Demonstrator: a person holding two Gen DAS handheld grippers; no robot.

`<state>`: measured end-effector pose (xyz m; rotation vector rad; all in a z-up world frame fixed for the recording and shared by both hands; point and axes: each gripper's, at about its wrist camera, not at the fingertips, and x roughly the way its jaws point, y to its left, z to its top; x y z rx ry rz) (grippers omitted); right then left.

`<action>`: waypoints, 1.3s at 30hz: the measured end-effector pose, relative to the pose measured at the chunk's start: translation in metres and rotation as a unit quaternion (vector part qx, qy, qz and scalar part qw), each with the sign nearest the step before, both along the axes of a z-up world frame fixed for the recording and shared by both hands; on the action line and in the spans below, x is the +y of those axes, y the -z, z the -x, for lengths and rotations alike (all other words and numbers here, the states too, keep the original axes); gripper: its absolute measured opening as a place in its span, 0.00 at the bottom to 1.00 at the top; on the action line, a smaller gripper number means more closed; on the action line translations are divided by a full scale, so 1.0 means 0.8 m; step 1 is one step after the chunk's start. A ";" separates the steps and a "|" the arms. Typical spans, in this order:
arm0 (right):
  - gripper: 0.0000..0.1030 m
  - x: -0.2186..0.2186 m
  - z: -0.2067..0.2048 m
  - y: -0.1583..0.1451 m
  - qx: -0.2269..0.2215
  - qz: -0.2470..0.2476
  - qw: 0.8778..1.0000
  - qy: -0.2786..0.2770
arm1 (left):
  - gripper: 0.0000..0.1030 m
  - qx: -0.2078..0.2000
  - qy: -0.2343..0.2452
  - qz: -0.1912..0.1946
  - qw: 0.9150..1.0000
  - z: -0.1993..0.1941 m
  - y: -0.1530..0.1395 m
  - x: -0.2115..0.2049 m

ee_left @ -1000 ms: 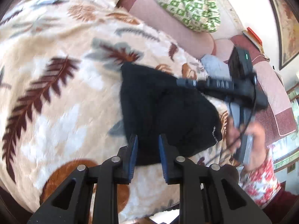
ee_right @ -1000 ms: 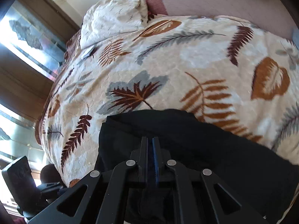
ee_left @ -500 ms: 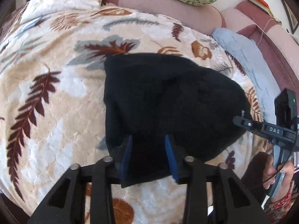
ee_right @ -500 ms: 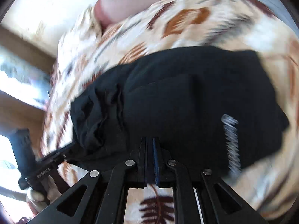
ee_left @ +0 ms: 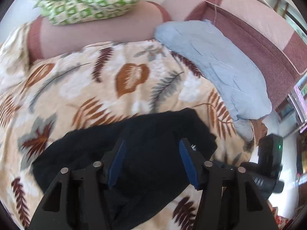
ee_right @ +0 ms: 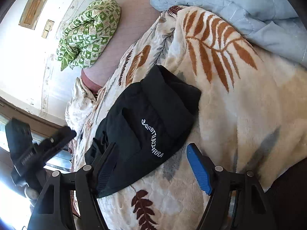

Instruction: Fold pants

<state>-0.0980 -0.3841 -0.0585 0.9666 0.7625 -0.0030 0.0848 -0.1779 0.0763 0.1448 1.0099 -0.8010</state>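
The black pants (ee_left: 149,153) lie folded into a compact bundle on the leaf-patterned blanket (ee_left: 86,88). White lettering shows on the top layer of the pants (ee_right: 149,118) in the right wrist view. My left gripper (ee_left: 151,163) hovers over the bundle's near part. Its jaws are opening and the cloth lies beneath them, not pinched. My right gripper (ee_right: 153,164) stands at the bundle's near edge. Its jaws are opening wide, the blue pads off the cloth.
A light blue quilt (ee_left: 211,63) lies to the right on the blanket. A green patterned cloth (ee_left: 88,2) rests on the pink cushion (ee_left: 99,32) behind. A wall (ee_right: 25,57) lies beyond. The left gripper's black body (ee_right: 38,149) shows at the left edge.
The right gripper's jaws went from shut to wide apart, and the left gripper's jaws spread too. Both views swung round and the pants now lie as a compact bundle.
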 end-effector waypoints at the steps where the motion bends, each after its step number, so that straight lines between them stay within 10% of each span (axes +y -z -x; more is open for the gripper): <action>1: 0.77 0.001 -0.002 0.003 0.000 0.001 1.000 -0.003 | 0.55 0.002 0.015 -0.004 1.000 -0.003 0.002 -0.019; 10: 0.77 0.000 -0.011 0.010 -0.019 -0.003 1.000 -0.021 | 0.56 0.054 0.109 -0.030 0.992 -0.017 0.058 -0.154; 32: 0.83 -0.007 -0.036 0.018 -0.018 0.057 0.998 0.035 | 0.64 0.049 0.221 -0.123 0.966 -0.045 0.134 -0.242; 37: 0.87 0.002 -0.040 0.016 -0.024 0.081 0.996 0.028 | 0.13 0.044 0.226 -0.102 0.968 -0.046 0.114 -0.222; 39: 0.87 0.001 -0.037 0.017 -0.028 0.074 0.996 0.031 | 0.12 0.046 0.223 -0.076 0.971 -0.043 0.099 -0.209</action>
